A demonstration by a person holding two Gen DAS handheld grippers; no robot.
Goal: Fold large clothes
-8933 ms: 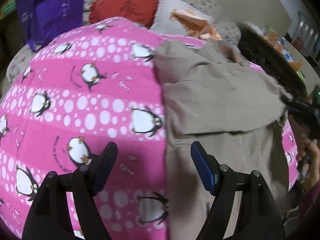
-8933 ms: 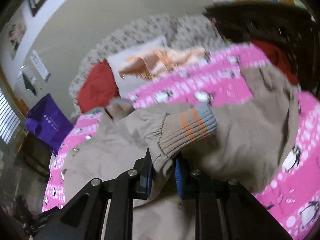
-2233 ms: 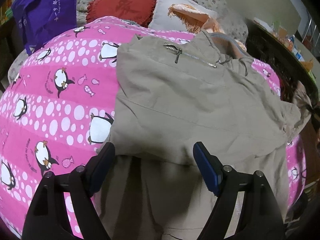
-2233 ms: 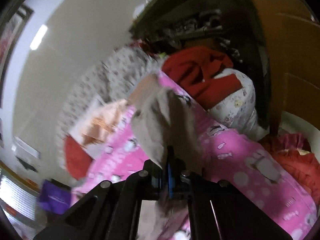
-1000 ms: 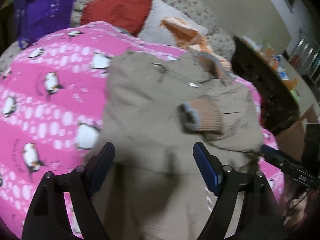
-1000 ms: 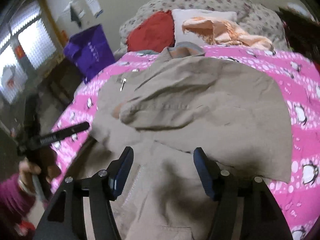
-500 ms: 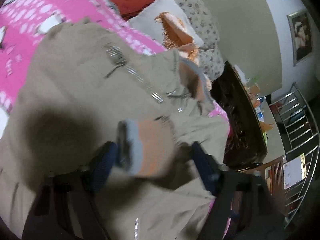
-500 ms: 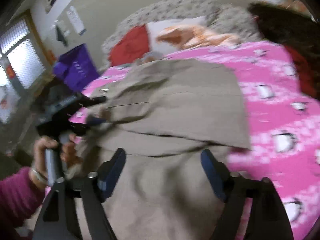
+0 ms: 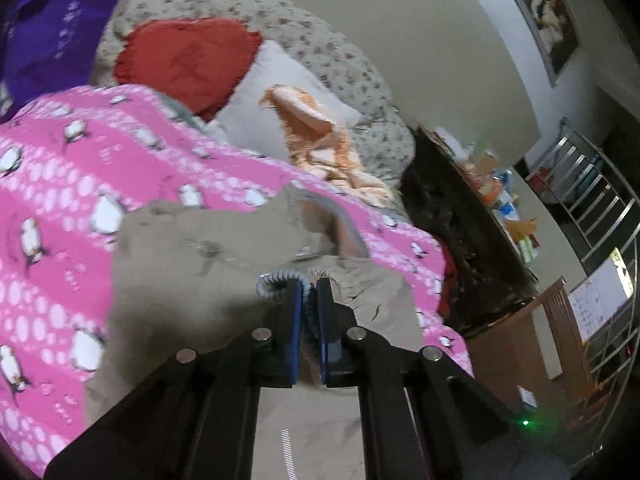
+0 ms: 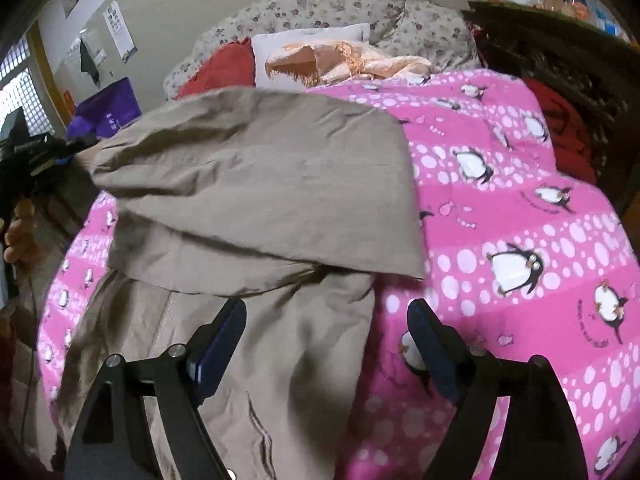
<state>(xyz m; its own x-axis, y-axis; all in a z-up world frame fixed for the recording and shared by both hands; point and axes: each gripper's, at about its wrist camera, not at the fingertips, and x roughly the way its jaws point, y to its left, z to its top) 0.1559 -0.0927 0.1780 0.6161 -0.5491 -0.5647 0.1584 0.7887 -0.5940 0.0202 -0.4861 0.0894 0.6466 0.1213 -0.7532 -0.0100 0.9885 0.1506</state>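
Note:
A beige jacket (image 10: 260, 184) lies on a pink penguin blanket (image 10: 520, 208); it also shows in the left wrist view (image 9: 192, 280). My left gripper (image 9: 308, 292) is shut on the sleeve's grey ribbed cuff (image 9: 276, 282) and holds it above the jacket body. In the right wrist view the left gripper (image 10: 44, 152) pulls the sleeve leftward over the jacket. My right gripper (image 10: 326, 332) is open and empty, low over the jacket's lower right edge.
Red cushion (image 9: 188, 60), white pillow (image 9: 276, 92) and peach cloth (image 9: 320, 140) lie at the bed head. A purple bag (image 9: 48, 32) is at far left. A dark cabinet (image 9: 460, 232) with clutter stands along the bed's right side.
My left gripper has closed on the sleeve cuff and lifted it leftward. My right gripper let go of the sleeve earlier and has drawn back, open, toward the jacket's right edge.

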